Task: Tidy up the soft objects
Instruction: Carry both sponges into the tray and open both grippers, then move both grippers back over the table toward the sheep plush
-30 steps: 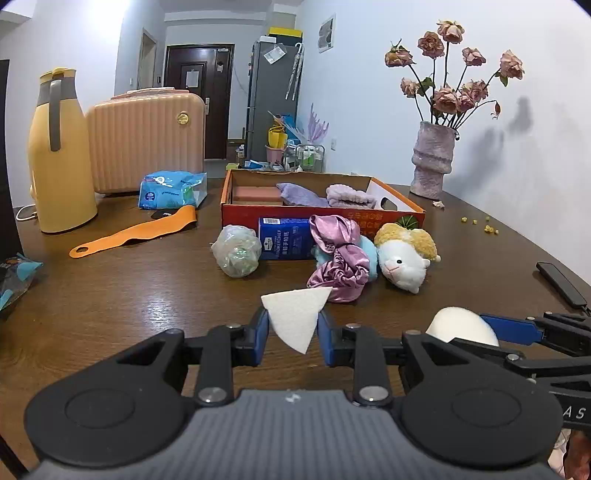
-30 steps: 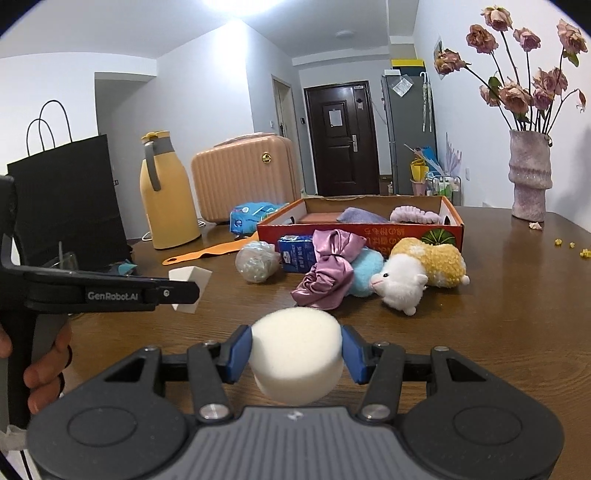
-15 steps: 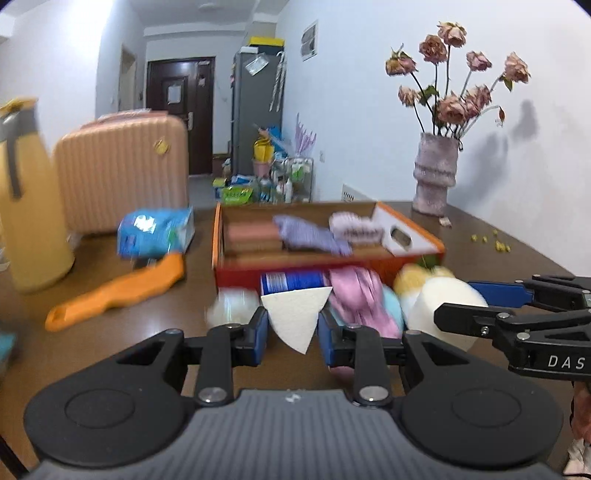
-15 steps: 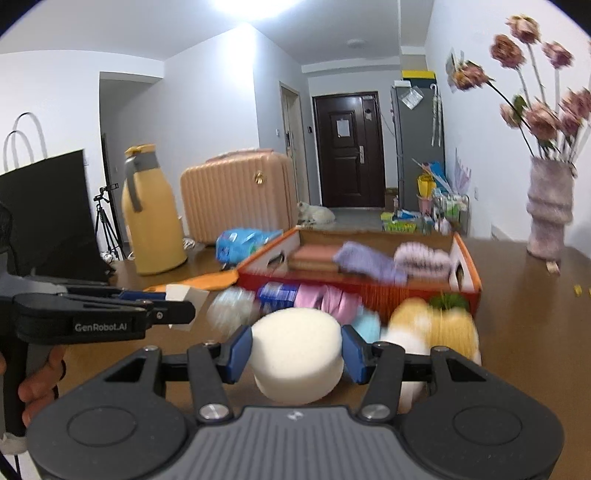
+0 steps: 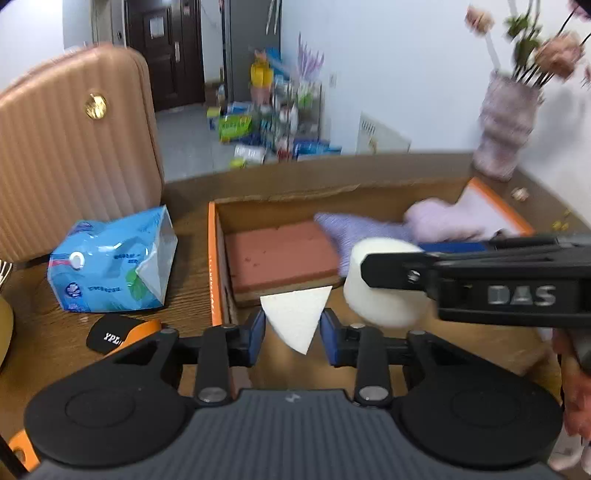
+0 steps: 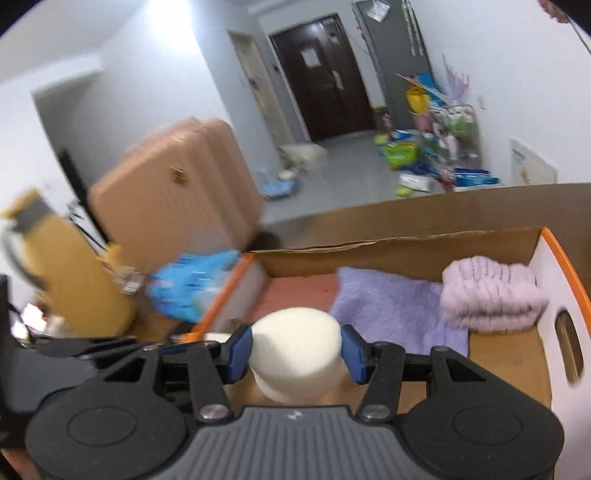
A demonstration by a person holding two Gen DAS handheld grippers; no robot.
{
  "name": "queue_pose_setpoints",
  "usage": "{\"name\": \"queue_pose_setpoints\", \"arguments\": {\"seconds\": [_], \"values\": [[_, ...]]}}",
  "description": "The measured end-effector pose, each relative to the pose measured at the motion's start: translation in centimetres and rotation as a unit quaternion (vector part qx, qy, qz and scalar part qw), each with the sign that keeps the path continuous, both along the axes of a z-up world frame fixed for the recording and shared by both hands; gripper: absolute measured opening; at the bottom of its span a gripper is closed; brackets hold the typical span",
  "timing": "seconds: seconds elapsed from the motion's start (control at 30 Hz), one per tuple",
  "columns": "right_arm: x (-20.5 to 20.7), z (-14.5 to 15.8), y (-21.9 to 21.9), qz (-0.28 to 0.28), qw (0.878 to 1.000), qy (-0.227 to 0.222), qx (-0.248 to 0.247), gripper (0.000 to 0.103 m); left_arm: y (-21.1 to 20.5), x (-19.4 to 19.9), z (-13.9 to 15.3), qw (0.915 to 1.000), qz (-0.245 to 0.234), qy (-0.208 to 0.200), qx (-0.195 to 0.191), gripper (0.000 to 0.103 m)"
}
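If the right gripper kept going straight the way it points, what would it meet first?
Probably the lavender cloth lying in the cardboard box, just beyond the round white sponge held by the right gripper; depth is unclear.

**A cluttered room behind a dark wooden table**

White walls (image 6: 155, 92) enclose the room, and a bright glare (image 6: 166, 14) lights the ceiling at upper left. A dark double door (image 6: 321, 74) stands at the far end, with a tall grey cabinet (image 6: 391, 55) just to its right. The grey tiled floor (image 6: 343, 173) runs toward the door, and bags and packets (image 6: 424, 162) crowd it by the right wall. A ribbed peach suitcase (image 5: 70, 147) stands at left on the wooden table (image 5: 184, 280). A pale vase (image 5: 506, 125) of dried roses stands far right.
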State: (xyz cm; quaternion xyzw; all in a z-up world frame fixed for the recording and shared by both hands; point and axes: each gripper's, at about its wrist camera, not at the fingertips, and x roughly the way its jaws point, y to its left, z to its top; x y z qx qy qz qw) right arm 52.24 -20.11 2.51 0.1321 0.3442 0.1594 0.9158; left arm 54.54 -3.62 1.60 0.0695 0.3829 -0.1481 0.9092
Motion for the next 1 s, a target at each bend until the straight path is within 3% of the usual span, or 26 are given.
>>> {"name": "queue_pose_setpoints", "arguments": {"seconds": [0.07, 0.17, 0.33, 0.5, 0.67, 1.0], "values": [[1.8, -1.2, 0.8, -0.007, 1.0, 0.02, -0.018, 0.055, -0.1, 0.7, -0.8, 0.9999, -0.012, 0.002, 0.01, 0.047], [3.3, -2.6, 1.3, -0.003, 0.999, 0.04, -0.011, 0.065, -0.3, 0.6, -1.0, 0.9998, -0.017, -0.009, 0.011, 0.055], [2.8, -2.5, 1.0, -0.008, 0.999, 0.036, 0.006, 0.066, 0.0, -0.2, -0.4, 0.9996, -0.013, -0.023, 0.004, 0.059], [1.1, -0.3, -0.6, -0.021, 1.0, 0.011, 0.003, 0.068, 1.4, -2.7, 2.1, 0.9987, -0.004, -0.05, -0.001, 0.062], [-3.1, 3.3, -3.2, -0.033, 0.999, -0.021, -0.014, 0.071, 3.5, -6.6, 5.1, 0.997, 0.007, -0.076, 0.003, 0.067], [-16.2, 9.0, -6.8, -0.038, 0.991, -0.096, -0.083, 0.076, 7.0, -17.4, 10.1, 0.9909, 0.024, -0.132, -0.011, 0.078]]}}
